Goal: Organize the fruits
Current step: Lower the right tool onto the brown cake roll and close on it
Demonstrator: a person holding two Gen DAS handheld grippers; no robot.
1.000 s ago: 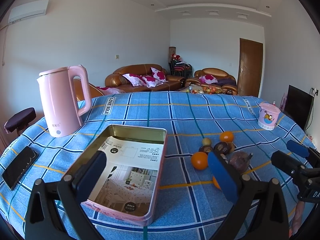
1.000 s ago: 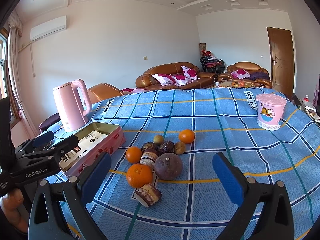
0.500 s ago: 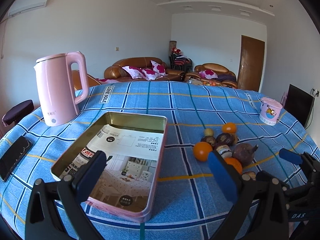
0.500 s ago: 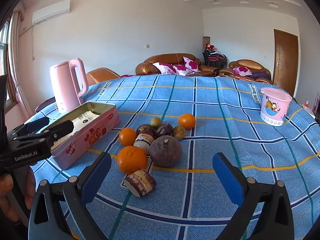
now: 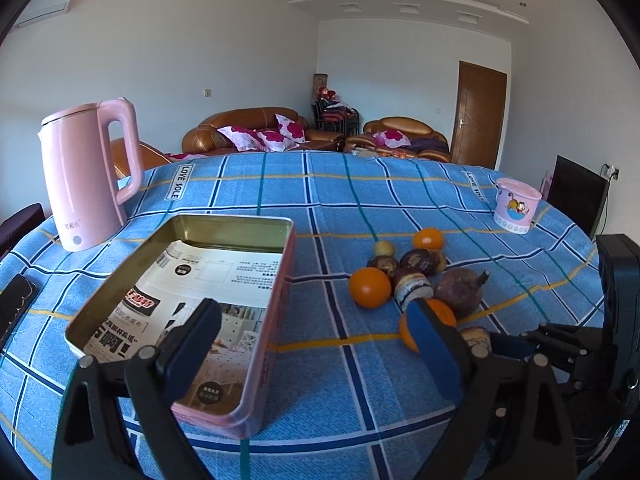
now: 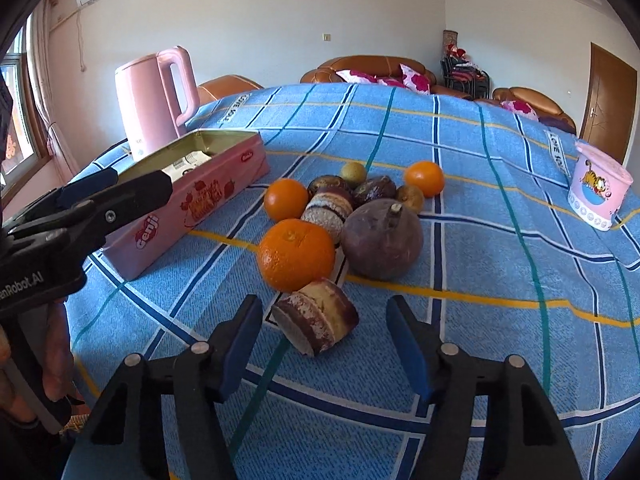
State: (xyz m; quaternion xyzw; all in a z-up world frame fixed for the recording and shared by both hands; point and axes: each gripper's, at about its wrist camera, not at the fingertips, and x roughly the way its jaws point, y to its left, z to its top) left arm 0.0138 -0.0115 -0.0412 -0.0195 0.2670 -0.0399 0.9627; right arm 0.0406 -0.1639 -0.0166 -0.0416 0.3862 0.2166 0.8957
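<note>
Two grippers are working: your right gripper (image 6: pixel 324 342), jaws just narrowing, is bracketing the cut fruit piece (image 6: pixel 316 322) at lower centre without touching it; your left gripper (image 5: pixel 316 344), jaws wide and slightly closing, is straddling the pink tin's (image 5: pixel 276 320) near wall.

Bright daylight from the window (image 6: pixel 16 120) at left — sharp pictures, fisheye-bent edges, dark vignetted corners.

Pink kettle (image 5: pixel 86 178) stands far left ahead of the claw. Cartoon cup (image 5: pixel 517 211) sits far right; phone (image 5: pixel 14 307) hugs the left edge.
</note>
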